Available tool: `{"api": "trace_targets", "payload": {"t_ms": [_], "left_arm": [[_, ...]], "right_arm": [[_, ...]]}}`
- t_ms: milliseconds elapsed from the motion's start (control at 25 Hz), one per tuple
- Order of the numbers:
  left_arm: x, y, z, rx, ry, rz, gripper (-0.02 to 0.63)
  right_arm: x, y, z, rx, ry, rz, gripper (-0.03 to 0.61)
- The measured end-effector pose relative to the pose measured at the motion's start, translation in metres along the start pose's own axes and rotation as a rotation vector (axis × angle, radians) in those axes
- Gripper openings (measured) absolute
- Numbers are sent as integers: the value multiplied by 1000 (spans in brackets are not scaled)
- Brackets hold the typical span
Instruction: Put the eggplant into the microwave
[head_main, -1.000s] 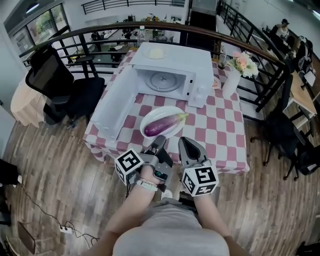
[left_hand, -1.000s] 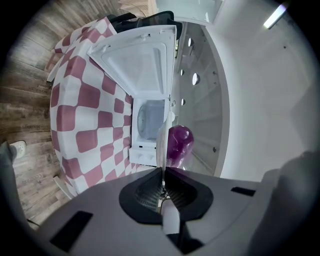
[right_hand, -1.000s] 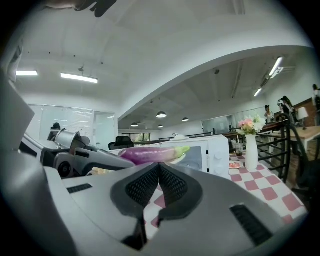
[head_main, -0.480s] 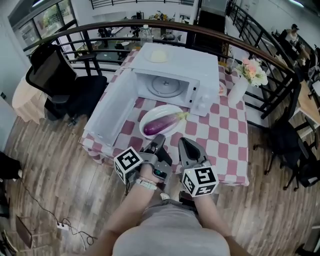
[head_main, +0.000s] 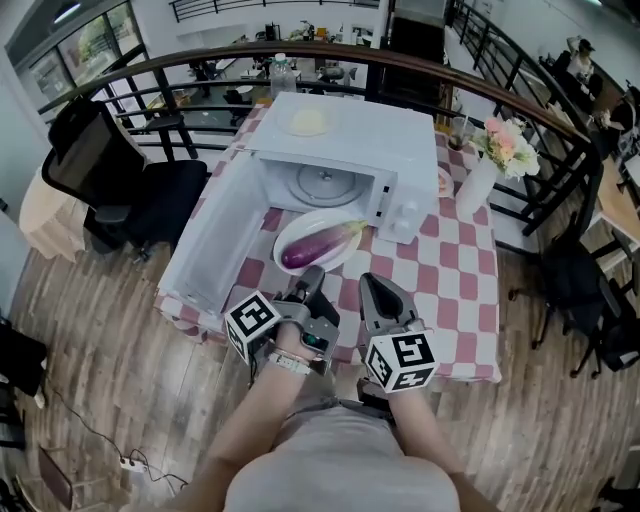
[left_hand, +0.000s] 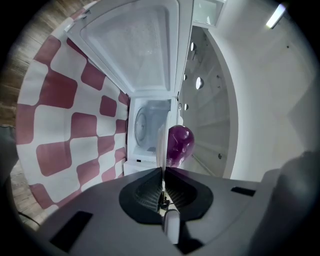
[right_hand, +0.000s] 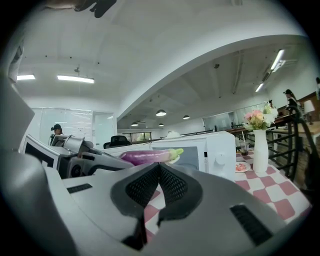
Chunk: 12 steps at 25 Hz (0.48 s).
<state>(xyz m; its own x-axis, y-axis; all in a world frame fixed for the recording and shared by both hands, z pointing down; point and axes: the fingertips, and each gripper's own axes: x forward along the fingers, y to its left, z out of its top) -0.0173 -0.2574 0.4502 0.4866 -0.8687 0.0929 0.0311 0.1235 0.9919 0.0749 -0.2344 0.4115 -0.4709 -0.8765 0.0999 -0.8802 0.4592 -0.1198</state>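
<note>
A purple eggplant (head_main: 318, 243) with a green stem lies on a white plate (head_main: 287, 229) on the checked table, just in front of the white microwave (head_main: 350, 128). The microwave's door (head_main: 215, 240) hangs open to the left and the cavity shows its turntable. My left gripper (head_main: 312, 283) is shut with nothing in it, just short of the plate's near rim. The right gripper (head_main: 372, 287) is beside it, also shut and empty. In the left gripper view the eggplant (left_hand: 179, 145) sits just past the closed jaws. The right gripper view shows the eggplant (right_hand: 147, 156) ahead above the jaws.
A white vase of flowers (head_main: 478, 170) stands at the table's right, with a small plate of food (head_main: 444, 180) and a glass (head_main: 458, 130) near it. A pale round item (head_main: 308, 121) rests on the microwave. A black office chair (head_main: 100, 170) and a curved railing (head_main: 150, 70) flank the table.
Both grippers have moved forward toward the table and now sit close to the plate's near rim. The eggplant and plate have not moved. Both jaws stayed shut.
</note>
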Motion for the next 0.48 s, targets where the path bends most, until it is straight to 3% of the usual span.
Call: {"api": "trace_targets", "payload": {"t_ms": [480], "left_arm": [[54,20,40,43,34,23,15]], "right_arm": [[49,-31,-10,6,35,-31,26]]}}
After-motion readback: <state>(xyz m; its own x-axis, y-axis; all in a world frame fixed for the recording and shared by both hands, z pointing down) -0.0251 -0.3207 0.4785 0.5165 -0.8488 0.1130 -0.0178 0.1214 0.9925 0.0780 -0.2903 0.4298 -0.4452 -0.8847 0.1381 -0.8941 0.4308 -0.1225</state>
